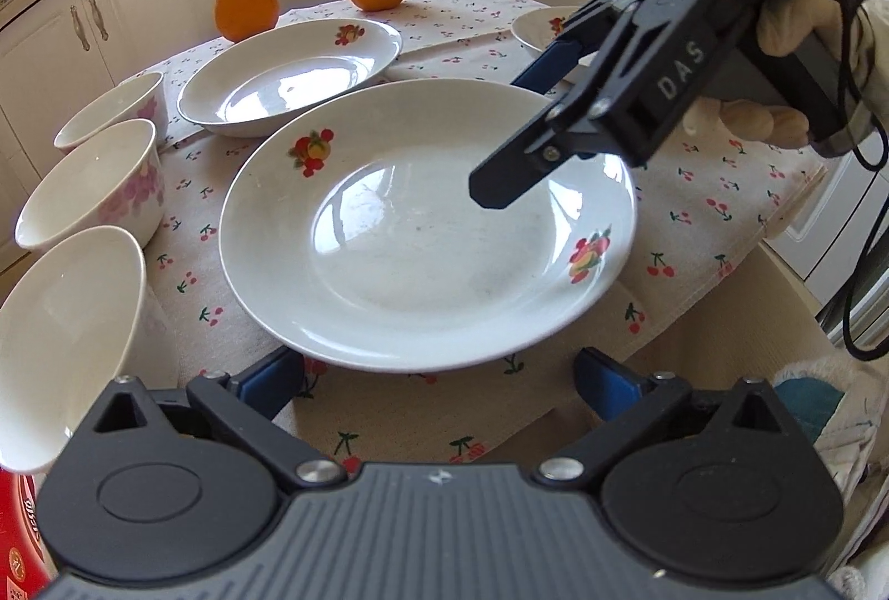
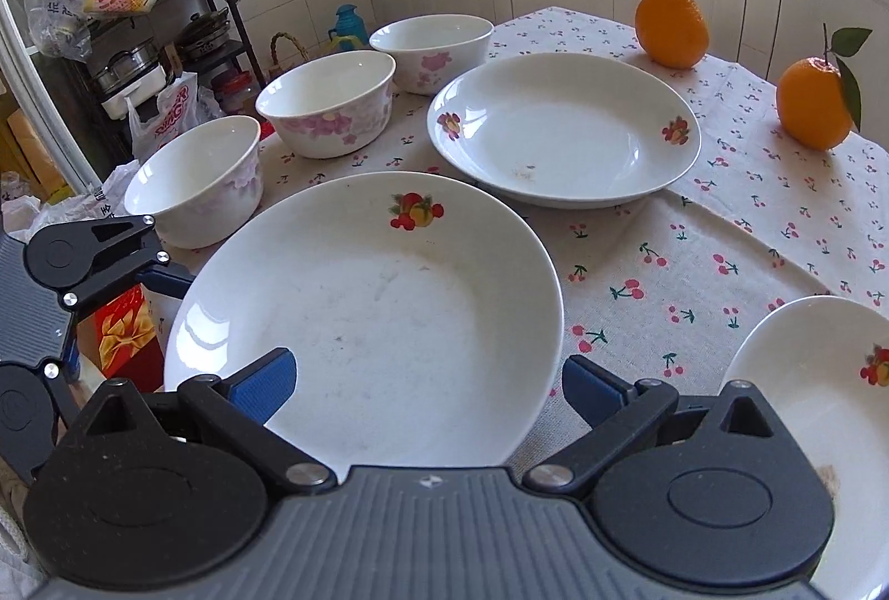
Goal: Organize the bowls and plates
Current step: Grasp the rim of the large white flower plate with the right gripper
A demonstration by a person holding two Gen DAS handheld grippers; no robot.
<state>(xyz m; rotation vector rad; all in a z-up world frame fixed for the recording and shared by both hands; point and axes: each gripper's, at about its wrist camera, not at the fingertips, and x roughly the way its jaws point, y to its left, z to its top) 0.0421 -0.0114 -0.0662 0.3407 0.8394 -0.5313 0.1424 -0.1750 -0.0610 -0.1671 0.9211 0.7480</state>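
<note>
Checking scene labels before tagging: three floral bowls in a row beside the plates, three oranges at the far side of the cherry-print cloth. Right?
Not quite: there are two oranges, not three. The right wrist view shows one orange without leaves and one orange with a leafy stem at the far side of the cherry-print cloth. The three floral bowls do stand in a row beside the plates.

glossy ceramic plate [image 1: 428,233], matt woven tablecloth [image 1: 717,211]
</note>
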